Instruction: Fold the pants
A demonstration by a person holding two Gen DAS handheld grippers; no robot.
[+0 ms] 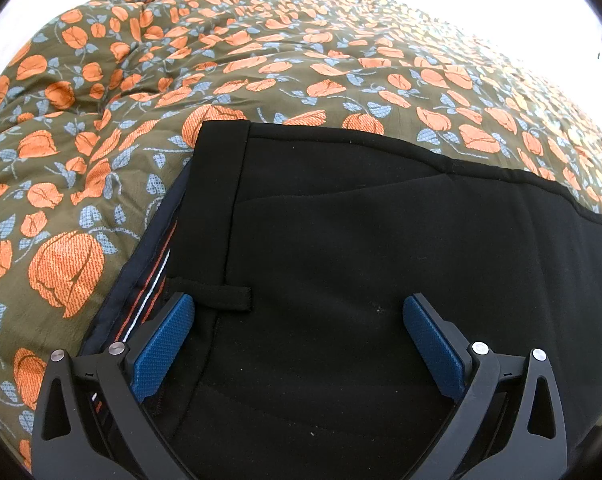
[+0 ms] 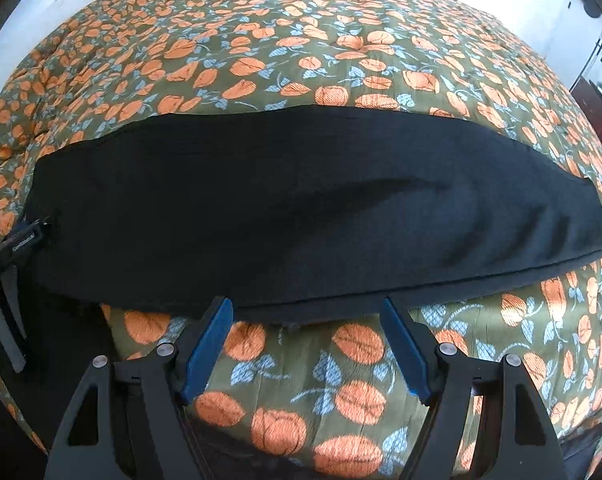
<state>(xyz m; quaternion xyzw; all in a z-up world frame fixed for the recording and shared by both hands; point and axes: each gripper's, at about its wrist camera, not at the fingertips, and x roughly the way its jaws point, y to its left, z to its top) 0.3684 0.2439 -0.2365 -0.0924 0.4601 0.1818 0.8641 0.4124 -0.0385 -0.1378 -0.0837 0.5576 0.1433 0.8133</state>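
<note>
Black pants [image 1: 381, 240] lie flat on a floral bedspread [image 1: 261, 64]. In the left wrist view the waistband end is near, with a belt loop [image 1: 225, 298] and a striped inner lining showing at the left edge. My left gripper [image 1: 299, 312] hovers open over the waist, blue pads [image 1: 163, 344] wide apart, nothing between them. In the right wrist view the pants [image 2: 261, 208] stretch across as a long dark band. My right gripper [image 2: 307, 312] stands open at their near edge, above the bedspread [image 2: 301, 380], holding nothing.
The olive bedspread with orange flowers covers the whole bed and is rumpled at the far left [image 1: 61, 80]. Part of the other gripper's black frame [image 2: 5, 280] shows at the left edge of the right wrist view. A bright white wall lies beyond the bed.
</note>
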